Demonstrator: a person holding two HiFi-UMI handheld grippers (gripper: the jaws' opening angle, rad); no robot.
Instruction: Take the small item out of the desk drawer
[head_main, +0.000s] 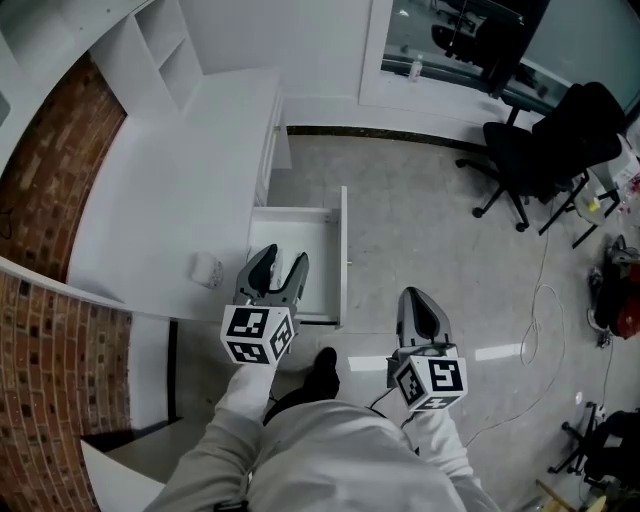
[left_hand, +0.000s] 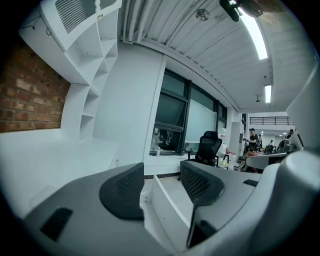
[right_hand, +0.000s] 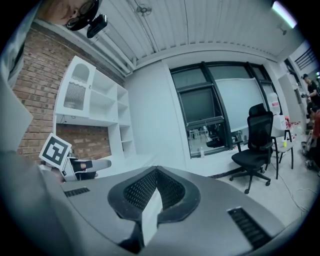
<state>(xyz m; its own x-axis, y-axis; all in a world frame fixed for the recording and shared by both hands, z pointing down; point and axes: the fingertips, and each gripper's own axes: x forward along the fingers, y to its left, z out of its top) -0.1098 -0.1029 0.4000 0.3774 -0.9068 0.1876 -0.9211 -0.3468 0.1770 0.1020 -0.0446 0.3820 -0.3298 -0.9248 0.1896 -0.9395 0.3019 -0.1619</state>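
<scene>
On the flat white desk top (head_main: 170, 180), close to its front edge: the small white rounded item (head_main: 205, 270), resting outside the pulled-out white desk drawer (head_main: 342, 250). Just to its right and apart from it, the grey two-jaw left gripper (head_main: 282, 265), held over the drawer's near left part, where drawer meets desk edge. Released: jaws spread wide, black ribbed pads (left_hand: 122, 192) well apart, nothing gripped, only the drawer's white side wall and pale bottom showing through the gap in the left gripper view. Item thus beside the outer side of the left jaw, not between the jaws, and not made out with any certainty in the left gripper view. Further right, well apart from desk and item, the grey two-jaw right gripper (head_main: 417, 297), hanging over the pale speckled floor (head_main: 430, 200). Clenched: pads meeting at the tips in the right gripper view, with a thin pale sliver in the slit below them, too unclear to name. Across the floor, a black wheeled office chair (head_main: 540, 150); along the desk's far side, a red brick wall (head_main: 40, 190) and white open shelves (head_main: 165, 45). At the bottom of the head view, pale sleeves (head_main: 235, 420) leading to both grippers.
</scene>
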